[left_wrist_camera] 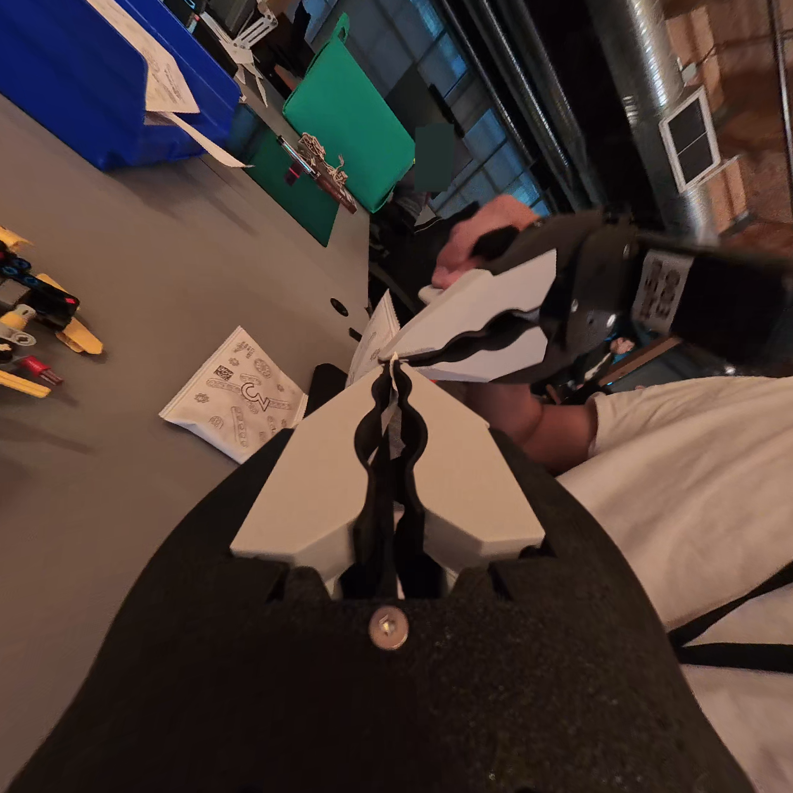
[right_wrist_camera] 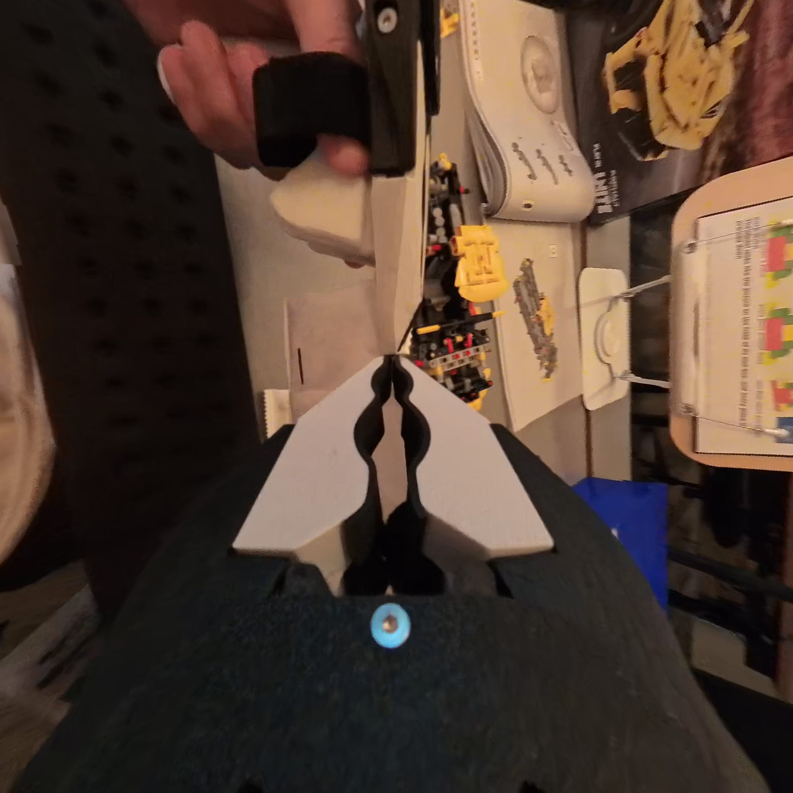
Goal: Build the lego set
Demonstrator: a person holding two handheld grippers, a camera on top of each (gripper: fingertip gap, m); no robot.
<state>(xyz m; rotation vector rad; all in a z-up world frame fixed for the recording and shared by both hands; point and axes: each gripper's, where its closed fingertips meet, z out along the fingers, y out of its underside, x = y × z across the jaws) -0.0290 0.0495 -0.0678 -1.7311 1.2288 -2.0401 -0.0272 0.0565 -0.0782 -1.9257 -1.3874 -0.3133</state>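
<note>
A white paper parts bag hangs in the air over the table's edge, and both grippers pinch its top edge. My left gripper is shut on it, with a strip of the paper showing between its fingers. My right gripper comes in from the right and is shut on the same edge, tip to tip with the left. In the right wrist view my right gripper meets the left gripper from below, with the bag behind them. The partly built black and yellow lego model lies on the table beyond.
A second printed paper bag lies on the grey table. Loose lego parts lie at the left. Blue bins and a green bag stand at the back. An instruction booklet, the set's box and a clipboard stand are beyond the model.
</note>
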